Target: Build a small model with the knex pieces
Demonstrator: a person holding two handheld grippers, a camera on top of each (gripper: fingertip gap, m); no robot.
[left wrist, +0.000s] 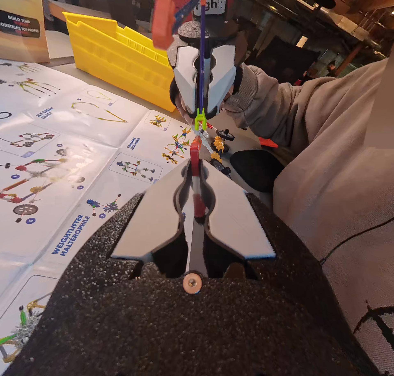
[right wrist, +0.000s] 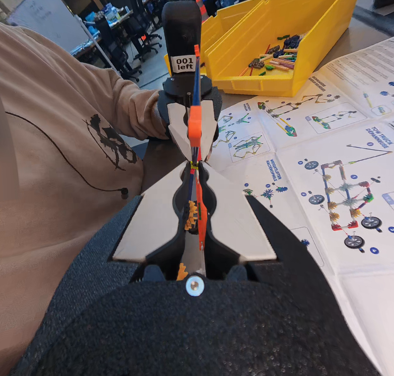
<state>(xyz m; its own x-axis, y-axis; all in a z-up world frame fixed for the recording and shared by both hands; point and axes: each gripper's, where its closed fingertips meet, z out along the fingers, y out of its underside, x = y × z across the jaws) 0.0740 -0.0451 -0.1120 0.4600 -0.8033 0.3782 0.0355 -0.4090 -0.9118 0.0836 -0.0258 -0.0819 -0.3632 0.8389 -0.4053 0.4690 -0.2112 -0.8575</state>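
In the left wrist view, my left gripper (left wrist: pixel 195 162) is shut on a red connector (left wrist: pixel 194 154) with a white rod behind it. Both belong to a small toy model with black wheels and yellow gears (left wrist: pixel 219 141). Facing it, my right gripper (left wrist: pixel 200 112) is shut on a long blue rod (left wrist: pixel 202 67) with a green connector (left wrist: pixel 200 119) at its tip, just above the red connector. In the right wrist view, my right gripper (right wrist: pixel 193 163) meets the left gripper (right wrist: pixel 197 154) tip to tip, with the green connector (right wrist: pixel 193 165) between its pads. An orange block (right wrist: pixel 194 122) on another blue rod rises in front of the left gripper.
A large printed instruction sheet (left wrist: pixel 64 131) covers the table and also shows in the right wrist view (right wrist: pixel 319 152). A yellow bin (right wrist: pixel 309 24) holds several loose rods and connectors (right wrist: pixel 277 58). The person's beige sleeve (left wrist: pixel 298 109) is close. A cardboard box (left wrist: pixel 21 20) stands at the back. The left gripper's tips are roughly 4 centimetres from the right gripper's.
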